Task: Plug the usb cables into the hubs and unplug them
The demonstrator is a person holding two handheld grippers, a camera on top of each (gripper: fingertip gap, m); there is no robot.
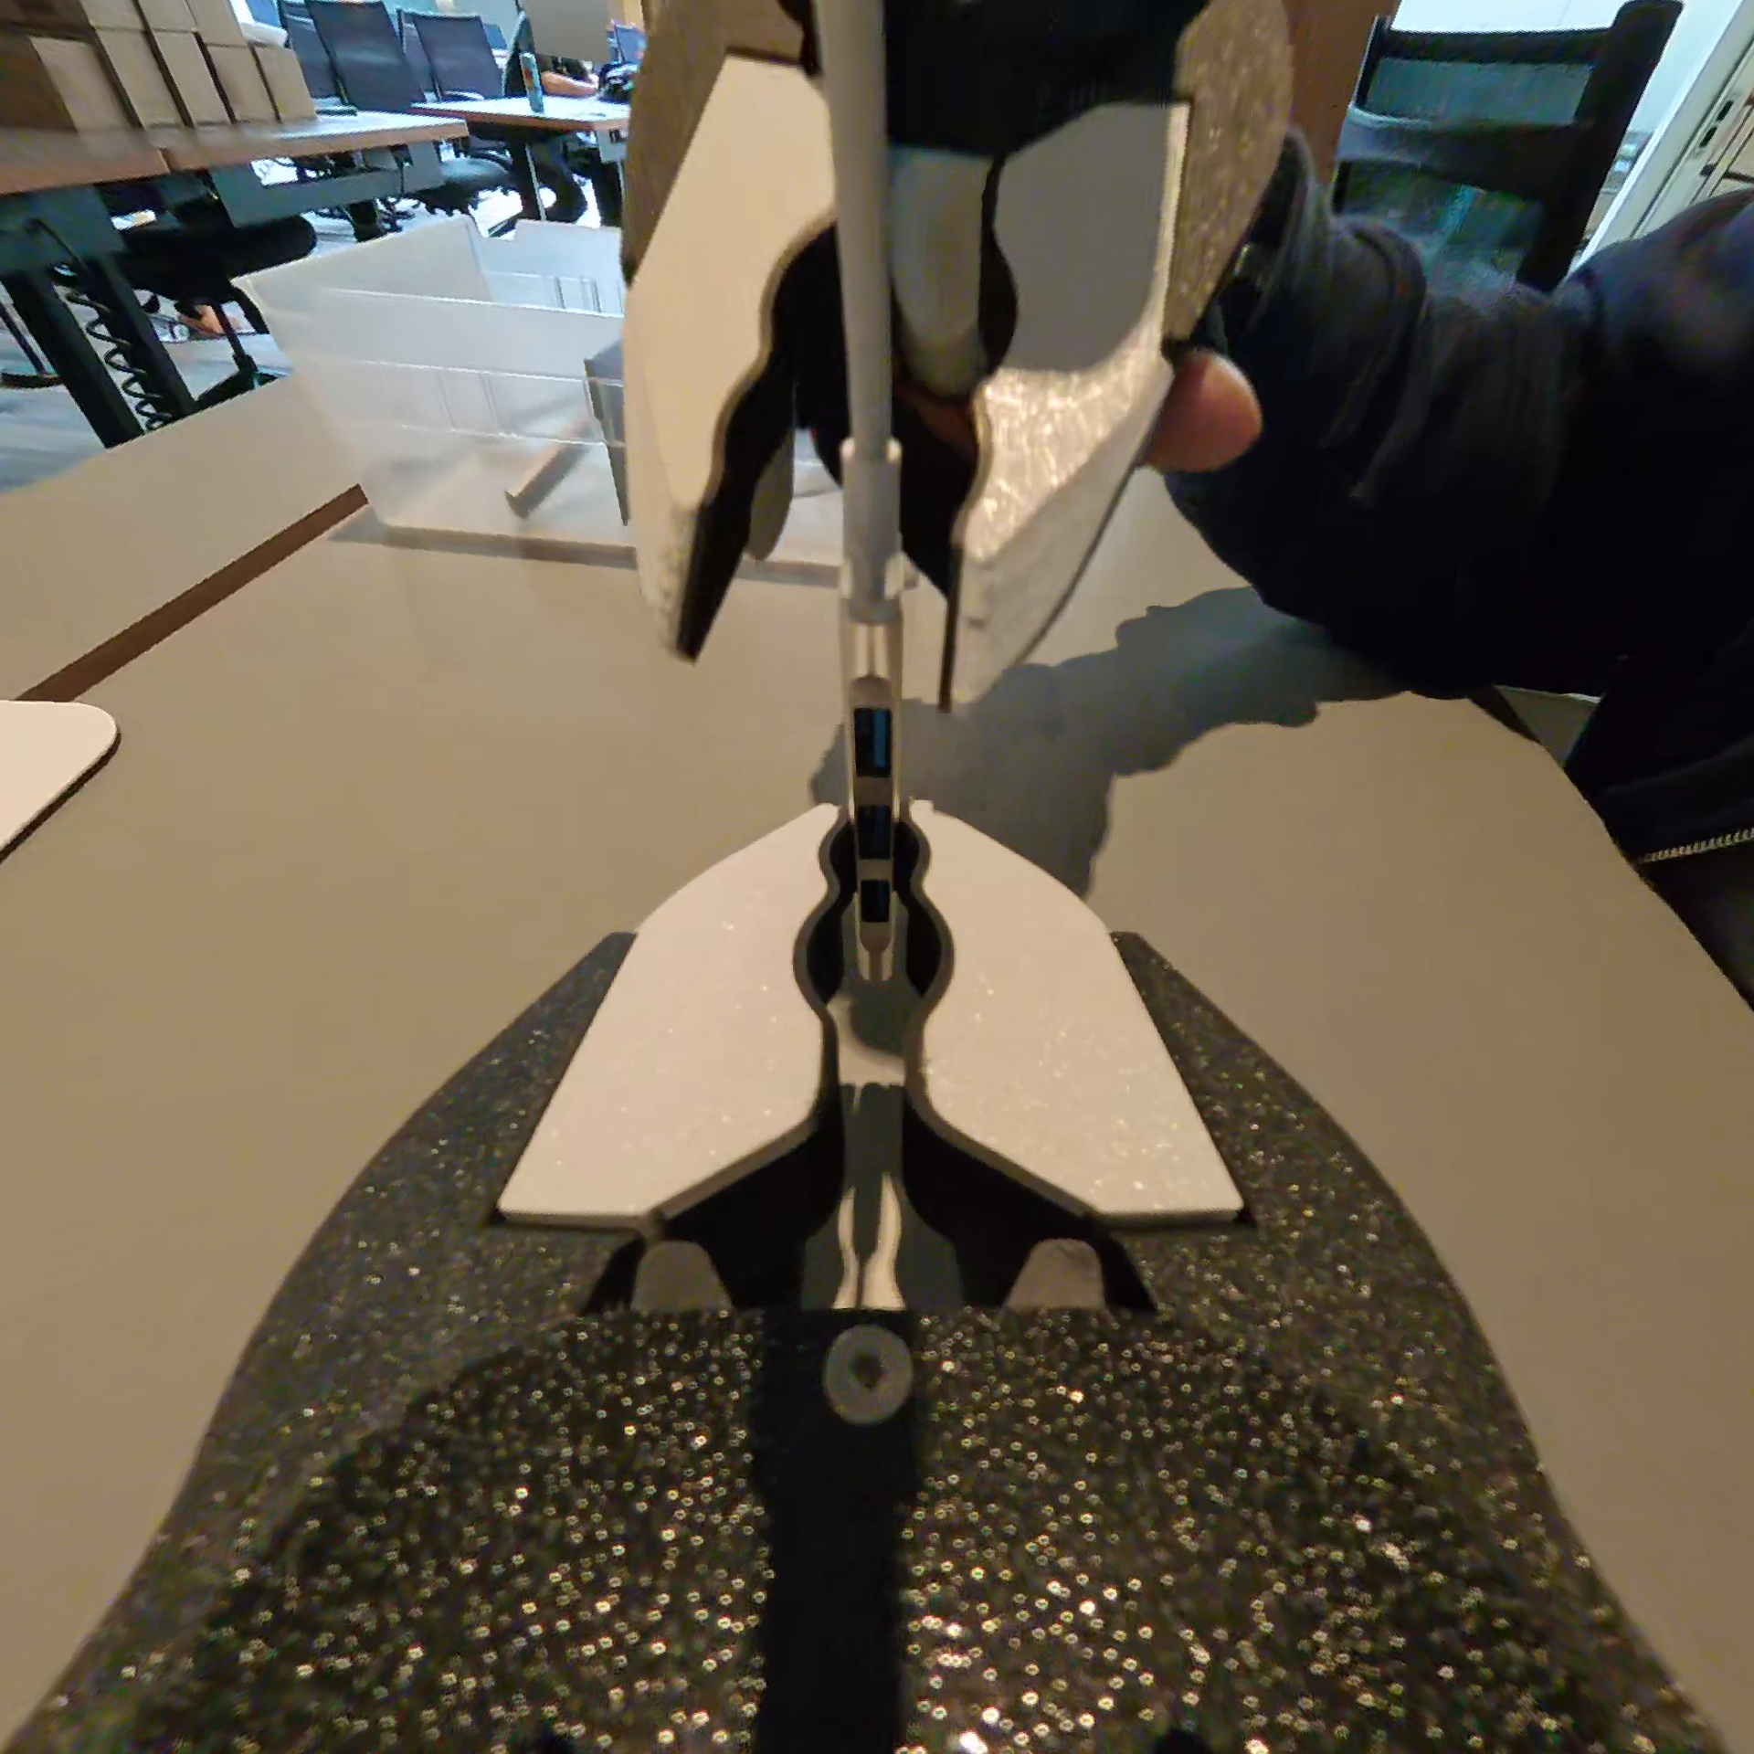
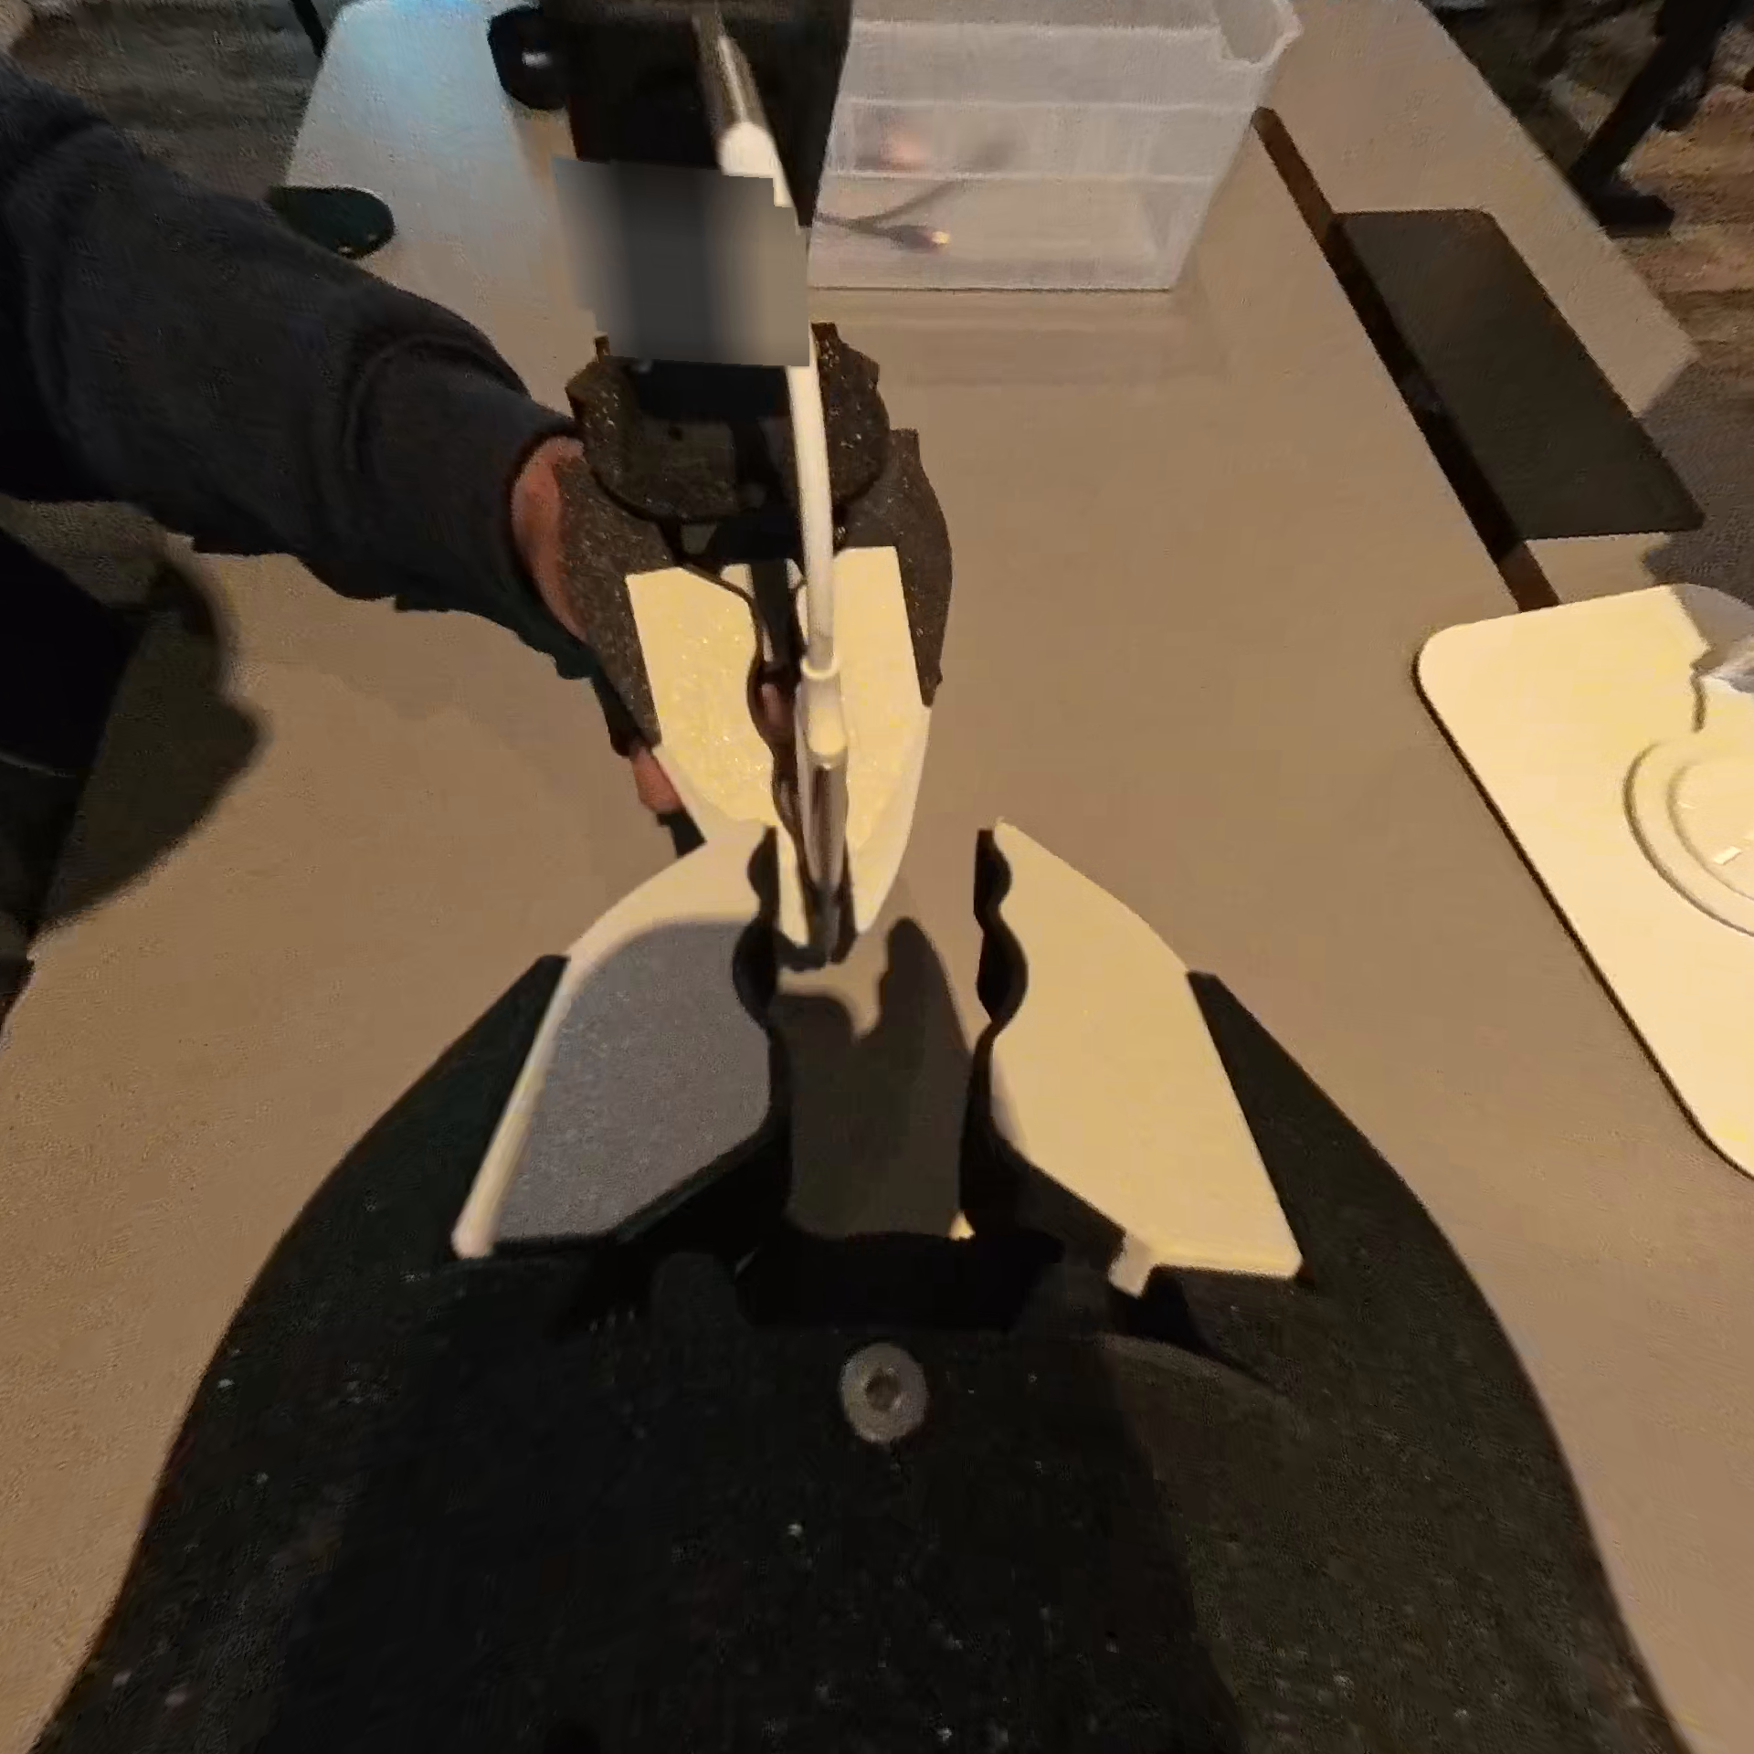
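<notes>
My left gripper (image 1: 873, 816) is shut on a thin white USB hub (image 1: 873, 750), held edge-on with its dark ports facing me. A white USB cable (image 1: 859, 237) comes in from beyond, and its plug (image 1: 871, 550) meets the hub's far end; how deep it sits I cannot tell. My right gripper (image 1: 821, 664) is open, its fingers spread on either side of the plug without touching it. In the right wrist view my right gripper (image 2: 873, 845) is open and empty in front of the left gripper (image 2: 826, 935), the hub (image 2: 821, 835) and the plug (image 2: 821, 721).
A clear plastic bin (image 1: 427, 361) stands on the grey table (image 1: 380, 854) behind the grippers; it also shows in the right wrist view (image 2: 1044, 142). A white mat (image 2: 1566, 807) lies at the table's side. A black pad (image 2: 1500, 380) lies beyond it. Desks and chairs stand farther off. Only a small space, under 4 cm, lies between the two pairs of fingers.
</notes>
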